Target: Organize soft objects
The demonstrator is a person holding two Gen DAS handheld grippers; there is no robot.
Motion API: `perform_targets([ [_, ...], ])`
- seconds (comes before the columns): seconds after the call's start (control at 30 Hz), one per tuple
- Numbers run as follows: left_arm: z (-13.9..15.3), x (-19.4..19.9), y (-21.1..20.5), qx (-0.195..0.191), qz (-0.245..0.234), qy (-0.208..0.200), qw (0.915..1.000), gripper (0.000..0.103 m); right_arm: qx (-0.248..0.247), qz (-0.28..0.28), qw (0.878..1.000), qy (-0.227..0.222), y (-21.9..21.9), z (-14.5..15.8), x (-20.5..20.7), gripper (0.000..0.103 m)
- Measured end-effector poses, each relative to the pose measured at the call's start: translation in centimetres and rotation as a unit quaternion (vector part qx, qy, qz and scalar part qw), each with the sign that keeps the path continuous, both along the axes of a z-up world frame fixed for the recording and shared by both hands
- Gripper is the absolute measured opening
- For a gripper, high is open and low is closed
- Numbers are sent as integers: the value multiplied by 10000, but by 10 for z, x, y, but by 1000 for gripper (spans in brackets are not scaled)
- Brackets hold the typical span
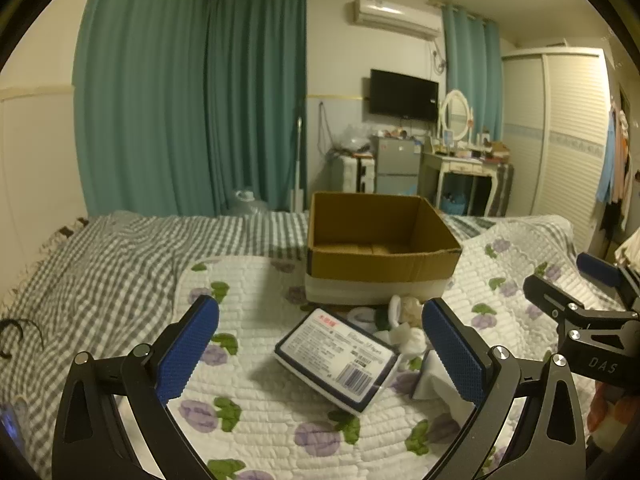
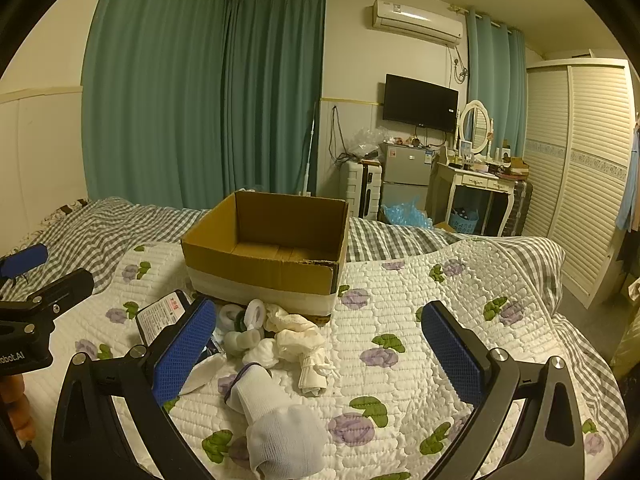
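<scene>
A: Which step would you say this is?

B: The start, by my reading. The cardboard box (image 2: 268, 248) on the bed (image 2: 440, 340) looks empty inside, and the soft things lie loose on the quilt in front of it.

A: And the tongs?

B: Both released, jaws spread wide, nothing between them. The right tongs (image 2: 318, 344) hover over the pile; the left tongs (image 1: 320, 348) hover over the tissue pack (image 1: 336, 360).

A: Where are the soft things exactly?

B: In the right wrist view, a white sock (image 2: 276, 428) lies at lower centre, between the jaws and nearest the camera. Above it sits a folded cream sock (image 2: 312, 380), then a crumpled cream cloth (image 2: 292, 328) and some small rolled white pieces (image 2: 248, 332), just before the box's near wall.

A: And the tissue pack?

B: In the left wrist view it sits centre frame, tilted, between the blue pads. The same pile shows to its right, near the right-hand pad.

A: Next move?

B: Probably lowering one pair of tongs onto an item, closing, then lifting it over the box's near wall. The white sock looks the easiest for the right. It is limp, so it needs a pinch through the bulk, or it may slip or drag on the quilt.
</scene>
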State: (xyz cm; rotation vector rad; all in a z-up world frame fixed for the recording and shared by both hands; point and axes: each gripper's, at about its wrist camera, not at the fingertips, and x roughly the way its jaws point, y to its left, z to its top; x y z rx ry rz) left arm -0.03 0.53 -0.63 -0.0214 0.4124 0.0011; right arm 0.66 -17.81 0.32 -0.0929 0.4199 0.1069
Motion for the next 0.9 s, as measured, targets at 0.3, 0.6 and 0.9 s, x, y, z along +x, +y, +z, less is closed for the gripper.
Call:
perform_targets([
  [0.3, 1, 1, 0, -6, -6, 12, 10000, 103, -5, -1, 10000, 25, 0, -1, 1, 103],
  [0.6, 0, 0, 0, 2, 3, 22, 10000, 103, -9, -1, 10000, 41, 0, -1, 1, 103],
  [0.9, 1, 1, 0, 6, -7, 27, 10000, 103, -12, -3, 10000, 44, 1, -2, 2, 103],
])
